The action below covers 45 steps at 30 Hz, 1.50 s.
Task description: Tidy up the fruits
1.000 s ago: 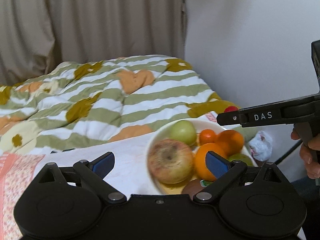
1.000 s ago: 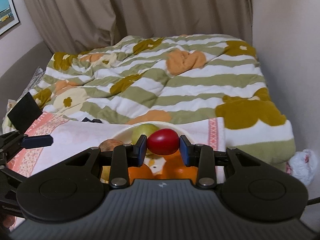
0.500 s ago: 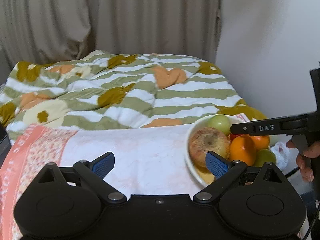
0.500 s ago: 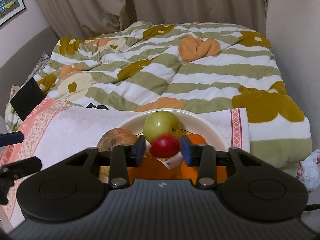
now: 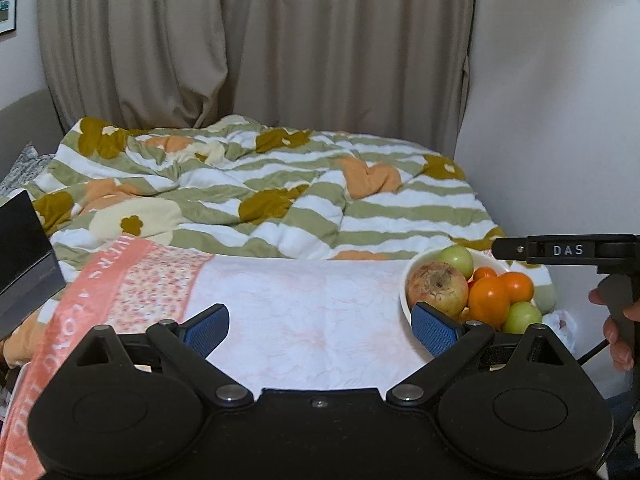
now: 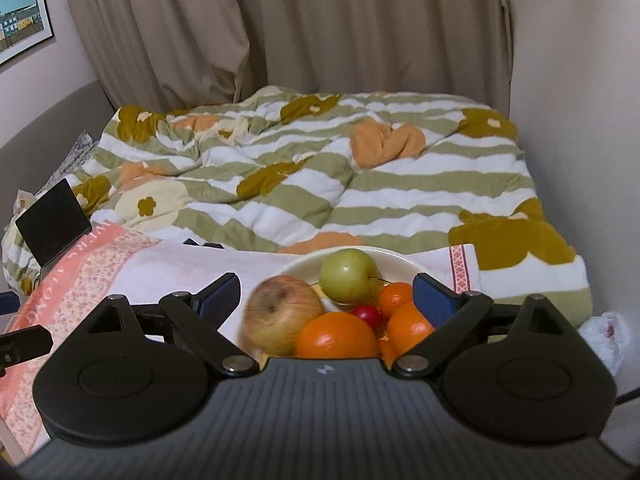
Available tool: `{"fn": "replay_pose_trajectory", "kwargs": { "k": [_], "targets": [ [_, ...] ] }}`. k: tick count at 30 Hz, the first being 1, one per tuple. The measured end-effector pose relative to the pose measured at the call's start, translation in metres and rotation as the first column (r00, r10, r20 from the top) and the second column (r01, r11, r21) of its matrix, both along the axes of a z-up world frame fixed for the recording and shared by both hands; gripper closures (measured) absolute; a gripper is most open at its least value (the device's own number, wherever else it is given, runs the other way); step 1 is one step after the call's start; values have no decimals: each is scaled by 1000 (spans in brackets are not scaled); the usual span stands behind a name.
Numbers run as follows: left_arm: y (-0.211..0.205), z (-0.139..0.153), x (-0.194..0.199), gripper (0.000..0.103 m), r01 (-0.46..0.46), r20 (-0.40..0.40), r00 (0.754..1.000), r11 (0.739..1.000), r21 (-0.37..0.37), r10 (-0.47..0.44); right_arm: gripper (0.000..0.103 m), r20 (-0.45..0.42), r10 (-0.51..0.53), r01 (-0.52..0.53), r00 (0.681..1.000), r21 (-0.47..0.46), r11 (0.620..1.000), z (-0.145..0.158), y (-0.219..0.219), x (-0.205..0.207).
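Fruits bowled, right tongs spread above

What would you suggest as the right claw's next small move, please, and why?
Probably lift the right claw up and away from the bowl. It is wide open and holds nothing, and the small red fruit already lies in the bowl among the oranges, so this placement looks finished.

the bowl is cream-white. in it lie a pale green apple, a brownish-yellow mottled apple, bright oranges and a small red fruit. the towel is white with a salmon-pink floral band. the blanket has green and white stripes with mustard and orange flowers. the curtain is beige.
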State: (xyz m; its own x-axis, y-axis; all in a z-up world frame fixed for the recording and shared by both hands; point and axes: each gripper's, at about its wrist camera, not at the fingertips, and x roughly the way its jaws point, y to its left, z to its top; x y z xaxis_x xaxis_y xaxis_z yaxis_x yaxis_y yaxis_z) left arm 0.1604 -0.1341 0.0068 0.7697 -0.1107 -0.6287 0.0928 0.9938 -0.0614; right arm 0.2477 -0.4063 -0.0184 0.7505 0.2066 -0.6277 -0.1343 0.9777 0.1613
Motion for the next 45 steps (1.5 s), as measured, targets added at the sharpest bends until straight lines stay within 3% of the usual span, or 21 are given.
{"fn": "replay_pose_trajectory", "kwargs": {
  "k": [6, 12, 16, 23, 45],
  "targets": [
    [30, 23, -37, 2, -7, 44, 999, 999, -37, 9, 0, 33, -41, 41, 999, 7, 999, 38, 30, -62],
    [48, 46, -79, 0, 14, 102, 995, 1000, -18, -12, 0, 62, -82, 84, 995, -23, 996, 63, 64, -129],
    [56, 50, -101, 0, 19, 111, 994, 999, 30, -22, 0, 58, -103, 105, 993, -39, 994, 67, 79, -167],
    [76, 41, -122, 0, 0, 51, 999, 999, 54, -3, 0, 24, -131, 133, 991, -91, 987, 59, 102, -211],
    [91, 34, -125, 0, 4, 43, 999, 998, 67, -7, 0, -8, -193, 191, 981, -125, 974, 48, 122, -220]
  ]
}}
